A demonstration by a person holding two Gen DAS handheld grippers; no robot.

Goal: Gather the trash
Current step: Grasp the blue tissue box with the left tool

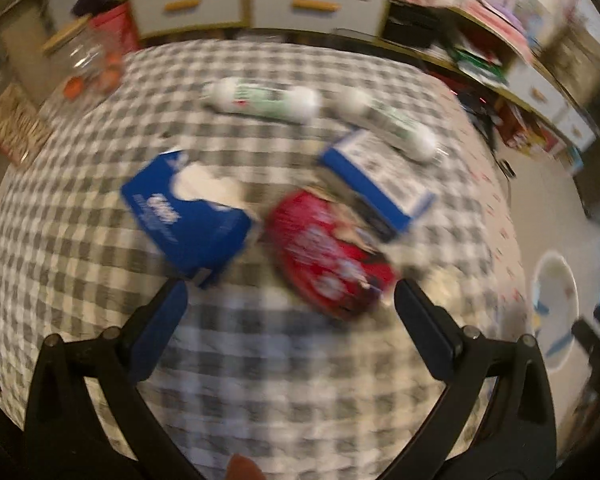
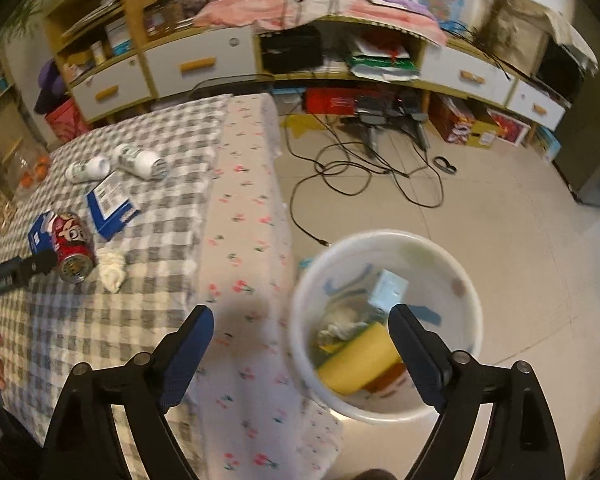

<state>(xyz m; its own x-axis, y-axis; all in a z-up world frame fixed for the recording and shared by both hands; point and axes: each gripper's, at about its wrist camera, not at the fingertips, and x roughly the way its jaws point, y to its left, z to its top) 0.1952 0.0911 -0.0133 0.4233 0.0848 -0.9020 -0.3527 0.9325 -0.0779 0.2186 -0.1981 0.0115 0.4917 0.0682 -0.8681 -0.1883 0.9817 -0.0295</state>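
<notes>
A red can [image 1: 324, 256] lies on its side on the checked tablecloth [image 1: 260, 360], just ahead of my open, empty left gripper [image 1: 290, 300]. A blue tissue box [image 1: 188, 208] lies left of it, a blue-and-white carton [image 1: 380, 176] behind it, and two white bottles [image 1: 260, 100] lie farther back. In the right wrist view the can [image 2: 72, 246] lies beside a crumpled tissue [image 2: 110, 268]. My right gripper [image 2: 300, 328] is open and empty above the white trash bucket [image 2: 466, 280] on the floor, which holds a yellow item [image 2: 360, 364] and paper.
The table [image 2: 244, 208] edge runs beside the bucket, with a floral cloth hanging down. Cables [image 2: 360, 168] sprawl on the floor behind. Shelves and drawers [image 2: 196, 64] line the back wall. A clear jar [image 1: 92, 60] stands at the table's far left.
</notes>
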